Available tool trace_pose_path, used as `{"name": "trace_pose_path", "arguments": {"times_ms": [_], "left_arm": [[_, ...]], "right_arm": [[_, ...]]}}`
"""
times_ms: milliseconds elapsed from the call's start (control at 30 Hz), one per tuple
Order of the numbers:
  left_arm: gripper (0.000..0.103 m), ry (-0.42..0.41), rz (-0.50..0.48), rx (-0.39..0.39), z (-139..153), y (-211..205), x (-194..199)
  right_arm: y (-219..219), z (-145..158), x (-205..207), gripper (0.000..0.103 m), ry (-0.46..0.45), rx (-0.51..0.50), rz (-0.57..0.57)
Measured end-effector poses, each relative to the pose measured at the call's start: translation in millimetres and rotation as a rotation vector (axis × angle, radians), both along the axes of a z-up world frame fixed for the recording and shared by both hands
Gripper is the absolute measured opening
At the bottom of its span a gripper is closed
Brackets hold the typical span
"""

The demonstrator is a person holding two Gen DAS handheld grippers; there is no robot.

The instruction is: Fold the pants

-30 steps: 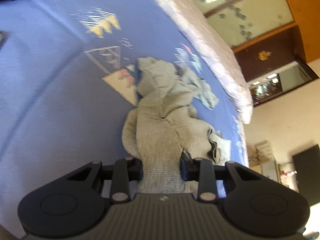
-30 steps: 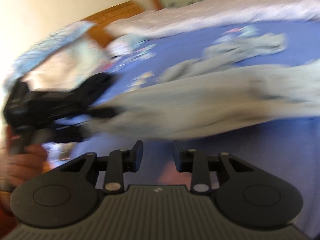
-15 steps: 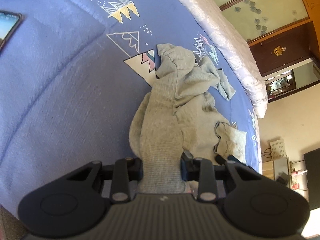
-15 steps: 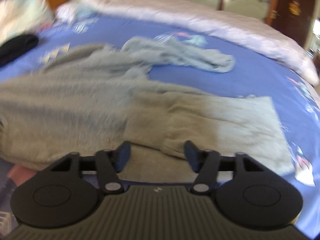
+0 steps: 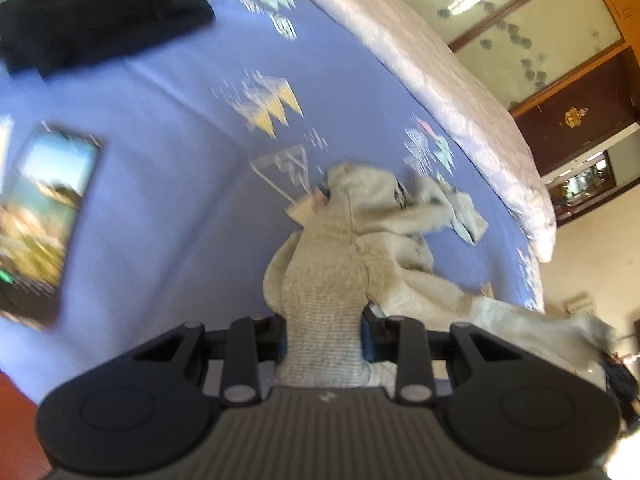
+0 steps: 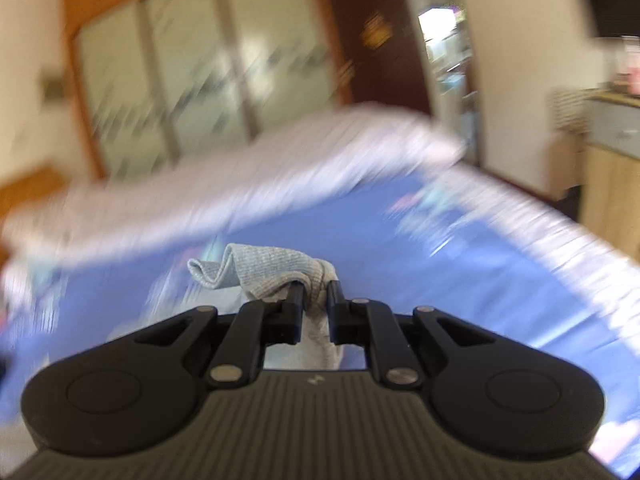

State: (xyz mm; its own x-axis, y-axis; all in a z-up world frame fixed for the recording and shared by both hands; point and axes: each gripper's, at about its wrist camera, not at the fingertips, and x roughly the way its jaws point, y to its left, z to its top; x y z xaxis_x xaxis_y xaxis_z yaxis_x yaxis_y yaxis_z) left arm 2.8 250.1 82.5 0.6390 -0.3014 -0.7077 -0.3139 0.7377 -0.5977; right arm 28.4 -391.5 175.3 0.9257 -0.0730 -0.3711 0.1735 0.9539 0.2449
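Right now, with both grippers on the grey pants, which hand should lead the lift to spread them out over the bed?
Probably the right. The right gripper, its jaws just closed, pinches a bunched end of the pants already raised above the blue bedsheet. The left gripper clamps the ribbed end low by the crumpled heap, better as an anchor.

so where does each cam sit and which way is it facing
Left wrist: on the left tool, angled down along the bed; its fingers clamp the grey pants, phone to the left.
Right wrist: on the right tool, nearer level, toward the wardrobe; its jaws have just closed on a pants corner.
Shared: pants, bed, wardrobe.
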Motion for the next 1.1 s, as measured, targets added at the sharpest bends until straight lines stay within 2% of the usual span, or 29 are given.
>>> {"name": "trace_pose_path", "arguments": {"times_ms": [100, 200, 333, 367, 400, 433, 500, 567, 633, 700, 767, 833, 867, 933, 1000, 1033, 1100], "left_arm": [[0.029, 0.027, -0.011, 0.068, 6, 9, 1], [0.029, 0.082, -0.033, 0.079, -6, 8, 3], [0.029, 0.151, -0.058, 0.076, -29, 1, 7], [0.029, 0.163, -0.062, 0.088, -33, -1, 6], [0.03, 0.175, -0.064, 0.119, -37, -4, 5], [0.032, 0.189, -0.07, 0.153, -41, -9, 4], [0.041, 0.217, -0.08, 0.19, -47, -17, 0], [0.043, 0.222, -0.088, 0.216, -49, -18, -6], [0.044, 0.222, -0.072, 0.22, -48, -11, -14], [0.045, 0.203, -0.039, 0.182, -41, 5, -18], [0.046, 0.17, -0.016, 0.156, -31, 16, -17], [0.046, 0.138, -0.014, 0.167, -17, 18, -6], [0.048, 0.118, -0.019, 0.178, -11, 16, 0], [0.053, 0.065, -0.005, 0.198, 4, 14, 10], [0.063, 0.006, -0.023, 0.174, 19, 11, 18], [0.065, -0.021, -0.037, 0.167, 24, 10, 19], [0.072, -0.056, -0.038, 0.206, 32, 6, 22]], "right_arm": [[-54, 20, -30, 0.014, -0.022, 0.055, -0.108], [-99, 10, -60, 0.013, -0.001, 0.082, -0.231], [-144, -35, -85, 0.013, 0.073, 0.169, -0.385], [-147, -50, -84, 0.01, 0.1, 0.177, -0.419], [-152, -64, -84, 0.003, 0.13, 0.163, -0.467], [-155, -77, -84, 0.003, 0.171, 0.138, -0.523], [-170, -105, -88, 0.009, 0.258, 0.131, -0.649], [-184, -125, -102, 0.015, 0.302, 0.21, -0.759], [-191, -133, -116, 0.015, 0.283, 0.293, -0.808], [-187, -129, -118, 0.015, 0.27, 0.291, -0.81], [-176, -113, -116, 0.015, 0.24, 0.255, -0.783], [-165, -94, -110, 0.018, 0.193, 0.246, -0.726], [-158, -83, -106, 0.021, 0.169, 0.254, -0.679], [-133, -74, -93, 0.032, 0.147, 0.261, -0.587], [-99, -74, -75, 0.034, 0.153, 0.263, -0.462], [-78, -76, -64, 0.034, 0.169, 0.261, -0.382], [-35, -86, -45, 0.035, 0.202, 0.248, -0.238]]}}
